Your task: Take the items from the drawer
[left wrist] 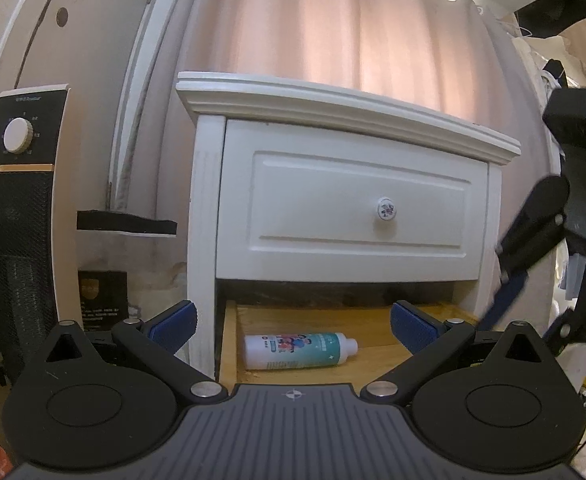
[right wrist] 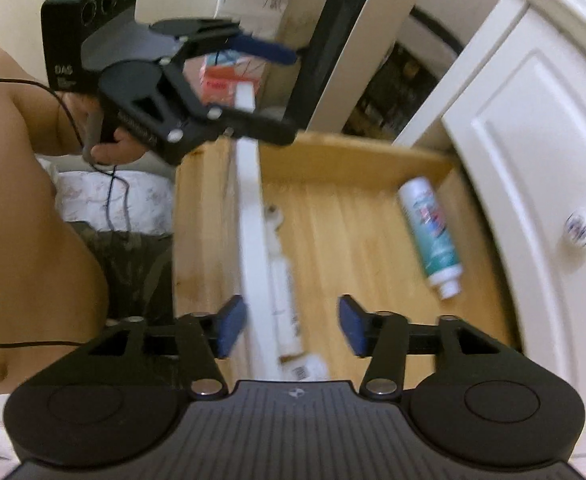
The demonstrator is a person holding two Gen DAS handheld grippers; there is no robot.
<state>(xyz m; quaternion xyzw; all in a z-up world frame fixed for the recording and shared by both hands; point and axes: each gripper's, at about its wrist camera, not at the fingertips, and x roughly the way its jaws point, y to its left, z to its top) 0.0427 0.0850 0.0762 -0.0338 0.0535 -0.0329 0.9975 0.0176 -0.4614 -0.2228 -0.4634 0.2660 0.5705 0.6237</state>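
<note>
Right wrist alone shows hand [right wrist: 109, 136] — left, heater [left wrist: 21, 208].

- Left gripper [left wrist: 293, 326]: matte black linkage arms, two large round black discs at the base, silver pivot screws at the joints, triangular cut-outs in the outer links. Finger pads [left wrist: 175, 322] blue and ribbed. Grey ribbed centre plate with a small white crosshair mark.
- Right gripper [right wrist: 291, 330]: same build; black links, silver screws, blue pads [right wrist: 231, 330], grey ribbed plate with crosshair mark.
- Left unit seen from the right wrist view: black box housing with round recesses and white lettering "DAS"; thin black cable trails from it.
- Person's hand [right wrist: 111, 146] bare, no sleeve visible; dark camouflage-patterned garment [right wrist: 133, 256] at the lap.
</note>
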